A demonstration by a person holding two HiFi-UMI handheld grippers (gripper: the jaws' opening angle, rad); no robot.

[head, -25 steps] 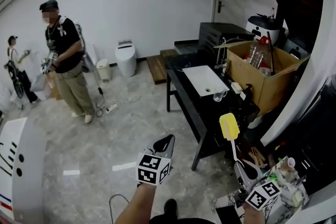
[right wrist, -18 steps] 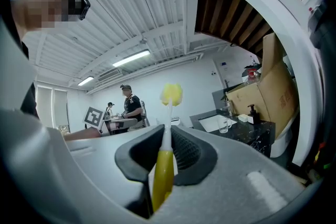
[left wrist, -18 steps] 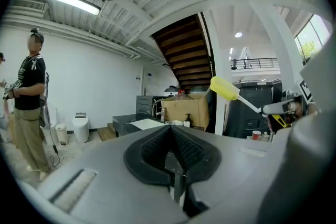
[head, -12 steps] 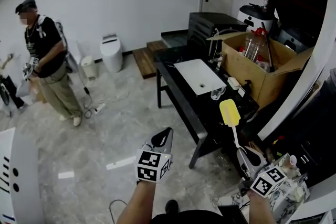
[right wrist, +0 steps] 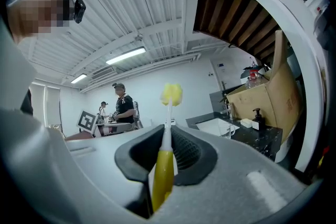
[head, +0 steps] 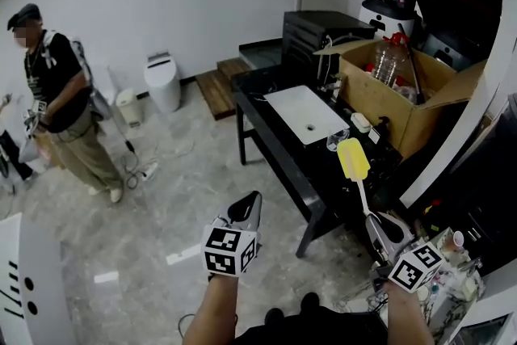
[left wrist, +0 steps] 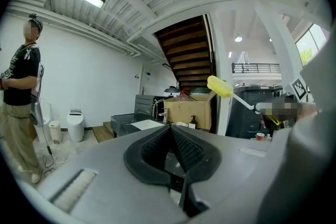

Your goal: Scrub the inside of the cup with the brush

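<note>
A clear glass cup (head: 336, 140) stands on the black counter (head: 275, 149), just right of the white sink (head: 305, 114). The cup (right wrist: 227, 129) also shows small in the right gripper view. My right gripper (head: 374, 222) is shut on the handle of a brush (head: 361, 194), whose yellow sponge head (head: 353, 158) points up toward the cup, short of it. In the right gripper view the yellow handle (right wrist: 163, 176) sits between the pads of my right gripper (right wrist: 167, 132). My left gripper (head: 251, 204) hangs over the floor, shut and empty. The left gripper view shows my left gripper (left wrist: 171, 132) with its jaws together.
An open cardboard box (head: 404, 105) holding bottles stands on the counter's right end, with a black appliance (head: 323, 32) behind it. A pump bottle (head: 381, 128) is near the cup. A person (head: 52, 109) stands at the far left. Small clutter (head: 452, 271) crowds the lower right.
Both grippers have travelled forward toward the counter, which now sits closer and more central. The brush stays gripped. The standing person has slid toward the left edge of the view.
</note>
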